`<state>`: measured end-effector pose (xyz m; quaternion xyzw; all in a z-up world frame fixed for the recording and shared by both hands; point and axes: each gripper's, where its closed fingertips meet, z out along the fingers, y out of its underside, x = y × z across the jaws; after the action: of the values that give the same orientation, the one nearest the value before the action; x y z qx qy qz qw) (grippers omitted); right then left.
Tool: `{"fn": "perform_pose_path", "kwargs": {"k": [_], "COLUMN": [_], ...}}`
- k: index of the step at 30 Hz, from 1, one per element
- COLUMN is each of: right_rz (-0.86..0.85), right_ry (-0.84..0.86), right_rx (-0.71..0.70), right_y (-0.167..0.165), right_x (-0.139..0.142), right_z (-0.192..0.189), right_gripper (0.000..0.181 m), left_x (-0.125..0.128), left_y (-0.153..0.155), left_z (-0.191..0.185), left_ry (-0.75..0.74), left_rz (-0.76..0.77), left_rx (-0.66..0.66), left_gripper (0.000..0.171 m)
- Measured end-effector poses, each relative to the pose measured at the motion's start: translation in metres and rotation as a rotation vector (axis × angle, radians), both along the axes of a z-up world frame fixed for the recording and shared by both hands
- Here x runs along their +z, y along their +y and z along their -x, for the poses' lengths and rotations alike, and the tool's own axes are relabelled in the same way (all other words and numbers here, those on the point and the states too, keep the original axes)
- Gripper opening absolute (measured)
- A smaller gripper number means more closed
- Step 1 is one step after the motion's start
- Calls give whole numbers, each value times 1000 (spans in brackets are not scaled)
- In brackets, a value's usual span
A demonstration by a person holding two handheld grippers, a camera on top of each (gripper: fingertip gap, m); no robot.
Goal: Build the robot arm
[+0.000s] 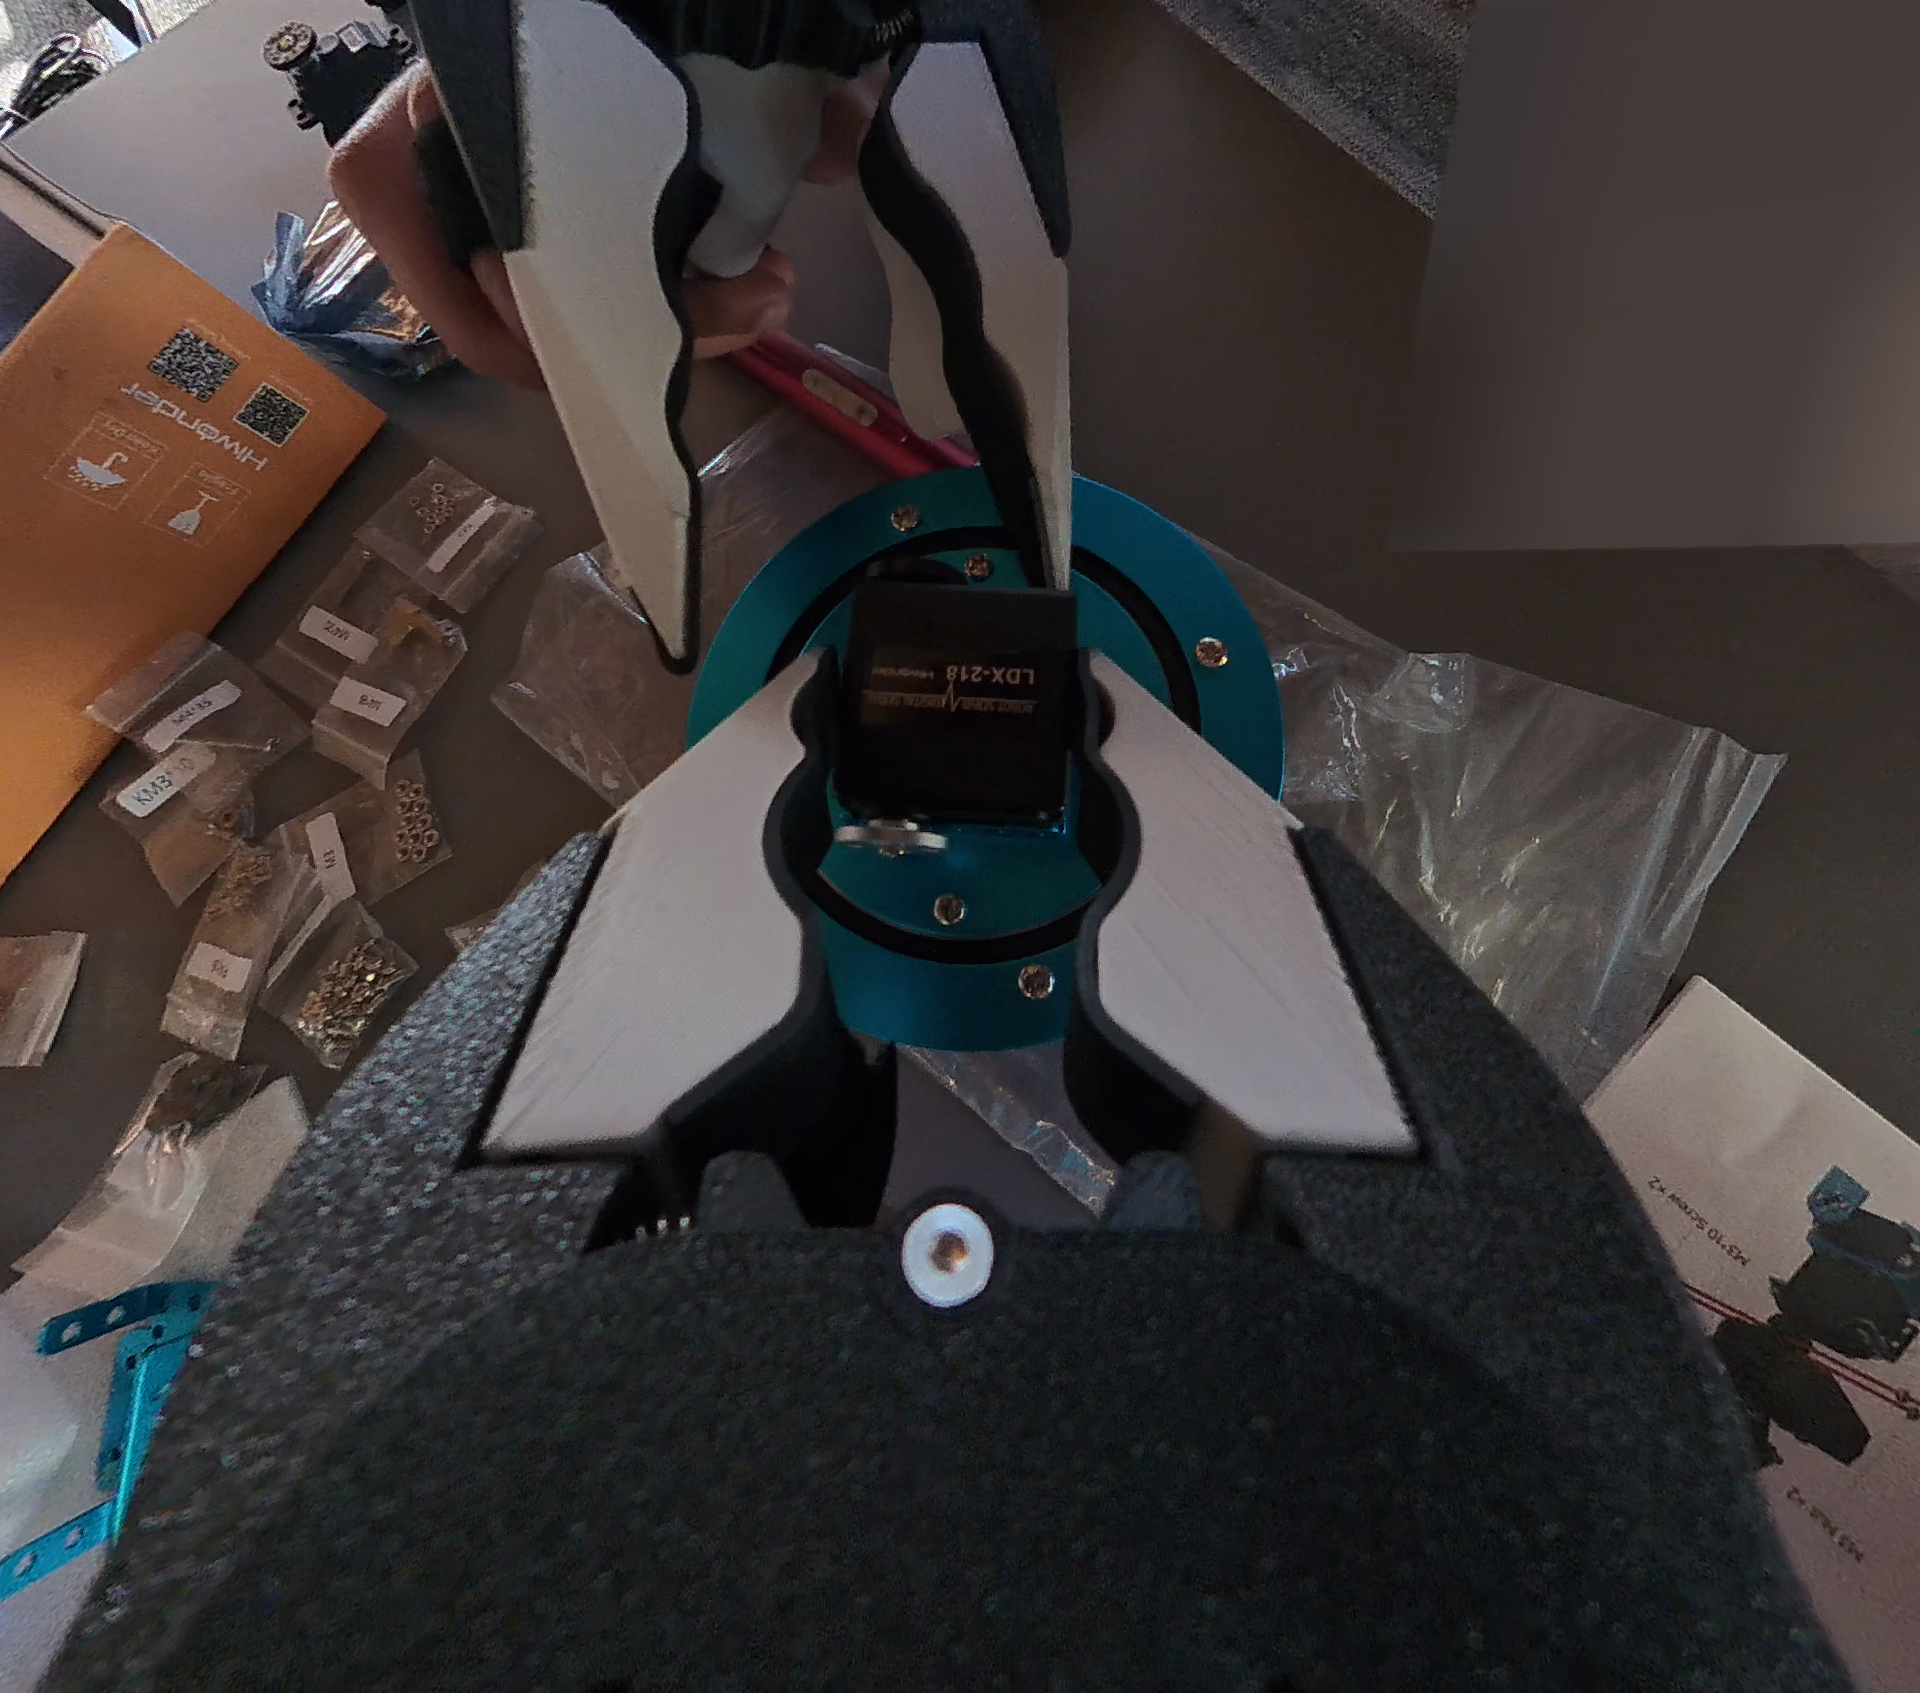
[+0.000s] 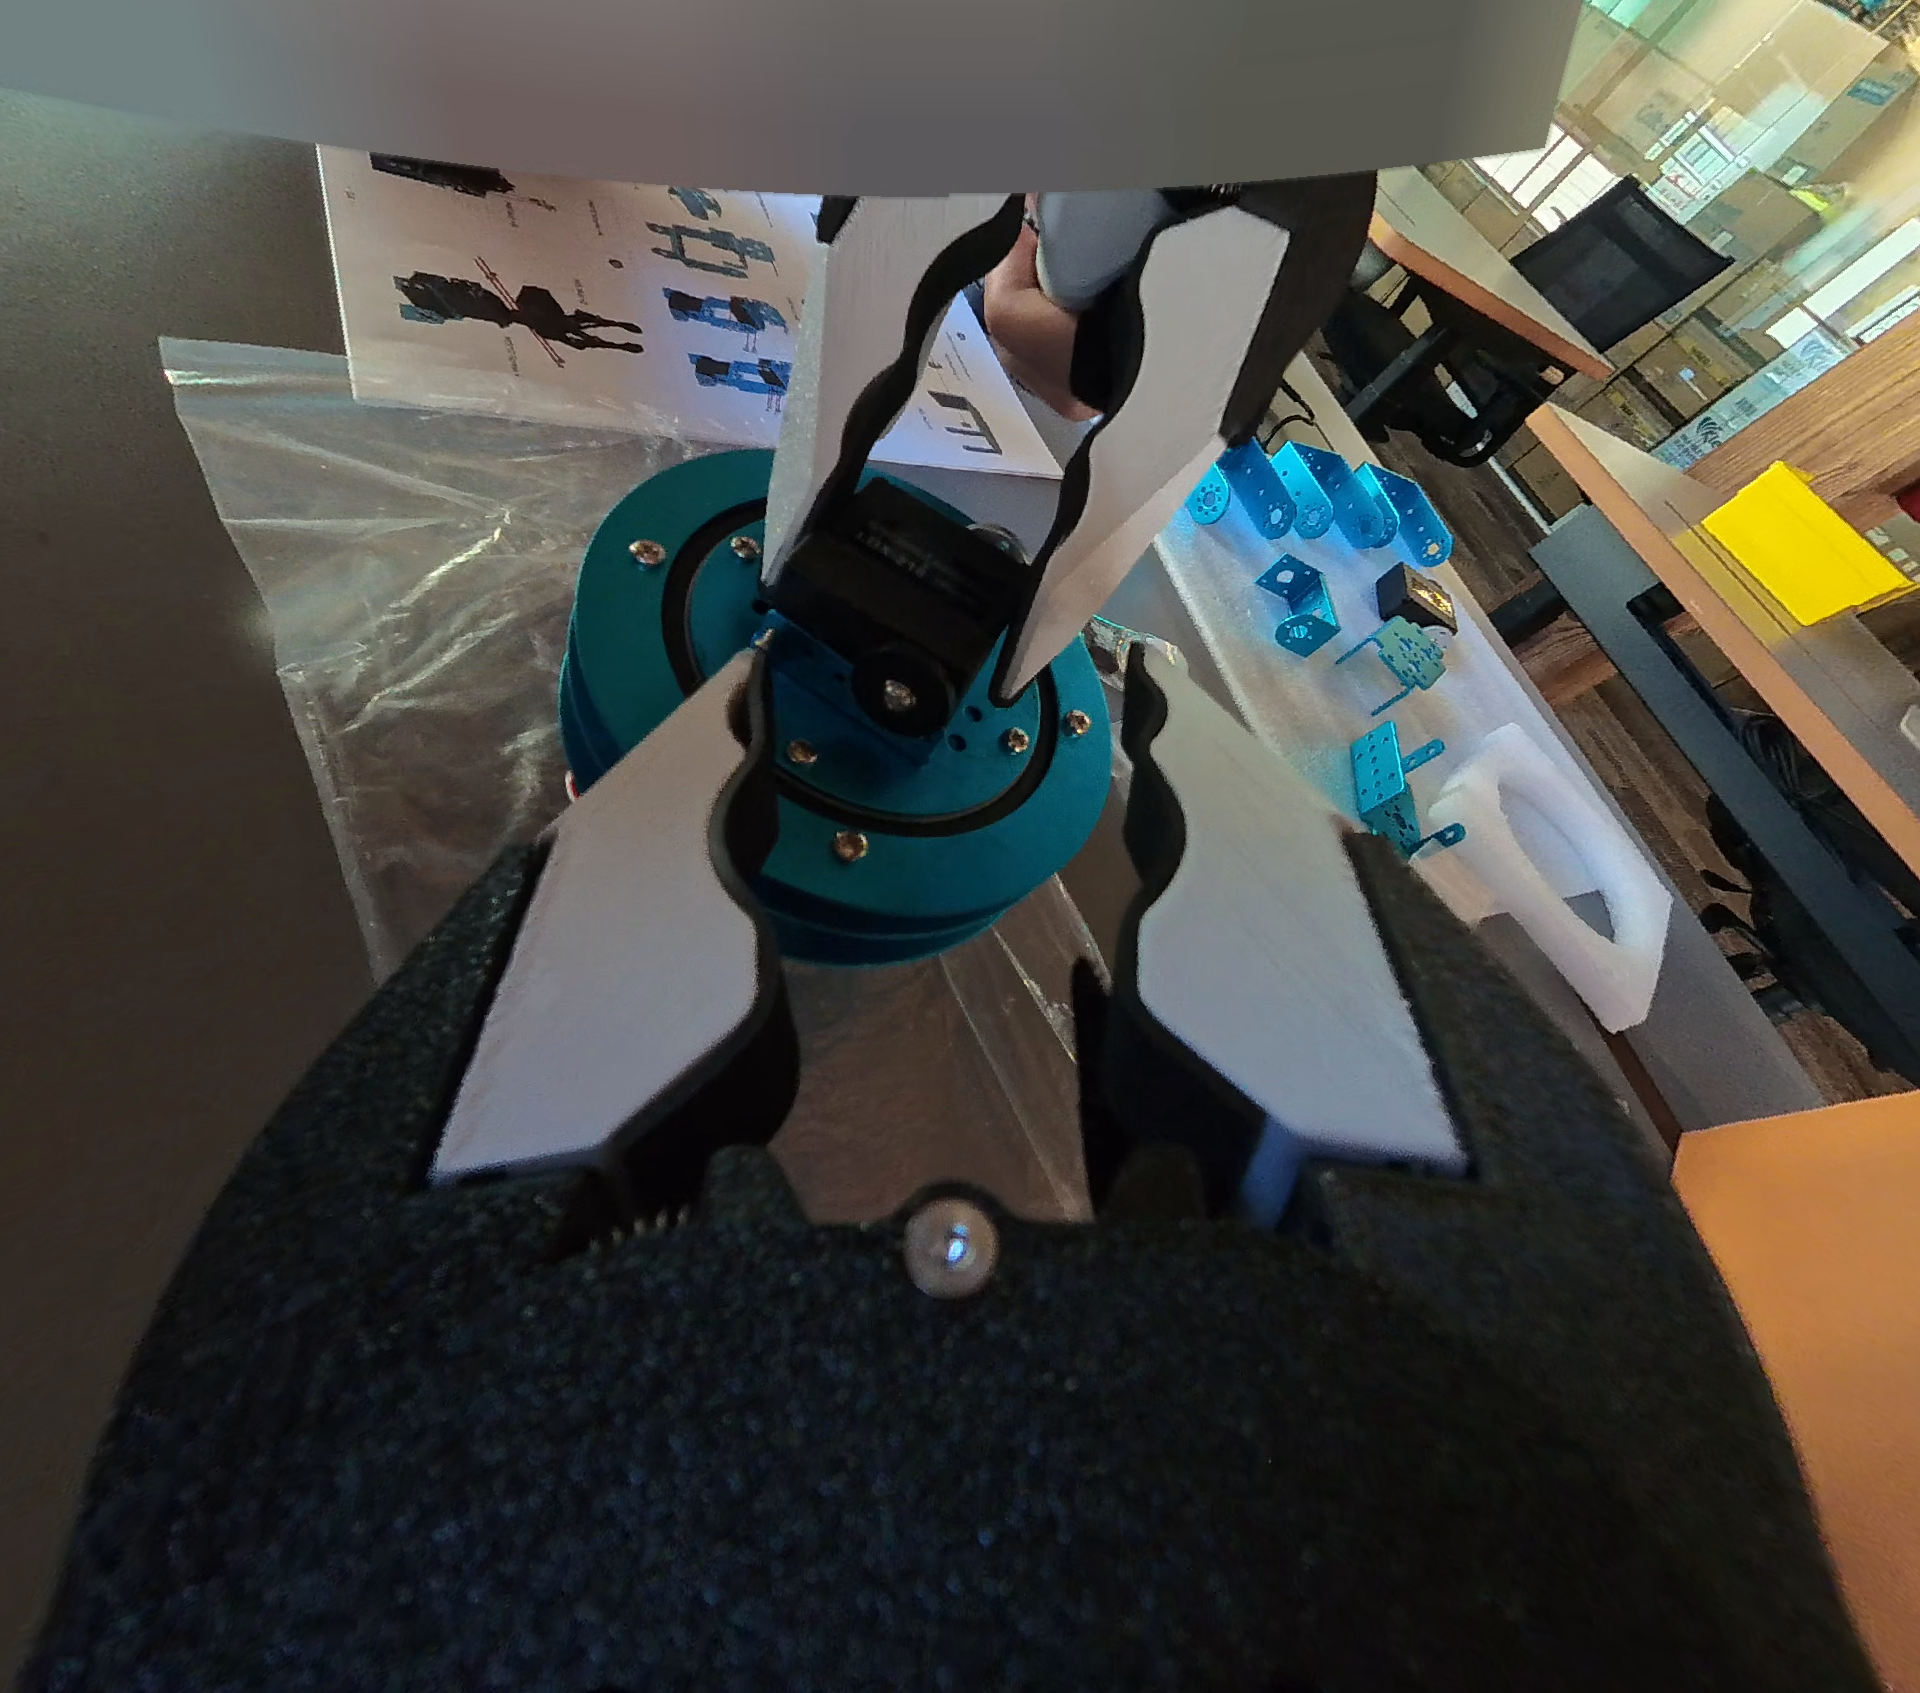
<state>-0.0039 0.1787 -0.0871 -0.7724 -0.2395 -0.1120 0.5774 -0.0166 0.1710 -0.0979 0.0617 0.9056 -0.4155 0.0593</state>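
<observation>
Left claw point(image 1: 951, 687) clamps servo point(image 1: 951, 724); right claw point(image 2: 940, 667) agape beside.

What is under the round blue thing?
A clear plastic bag lies spread under the round blue base, on the grey table. Whatever sits directly beneath the base is covered.

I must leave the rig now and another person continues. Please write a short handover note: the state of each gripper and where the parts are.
Left gripper: fingers shut on the black servo, which stands on the teal round base.
Right gripper: open, reaching in from the opposite side; one finger is close to the servo, contact unclear.
The base rests on a clear plastic bag; screws already sit in its rings.
Lying untouched: small bags of screws, orange box, blue brackets, printed sheet.
</observation>
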Motion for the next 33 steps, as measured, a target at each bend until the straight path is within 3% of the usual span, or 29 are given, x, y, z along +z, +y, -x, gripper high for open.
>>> {"fn": "perform_pose_path", "kwargs": {"k": [33], "right_rz": [-12], "right_ry": [44], "right_rx": [6], "right_y": [1], "right_x": [2], "right_z": [1], "right_gripper": [66], "left_x": [2], "left_y": [3], "left_z": [0], "left_ry": [-48], "left_rz": [-42], "left_rx": [4], "left_gripper": [44]}}
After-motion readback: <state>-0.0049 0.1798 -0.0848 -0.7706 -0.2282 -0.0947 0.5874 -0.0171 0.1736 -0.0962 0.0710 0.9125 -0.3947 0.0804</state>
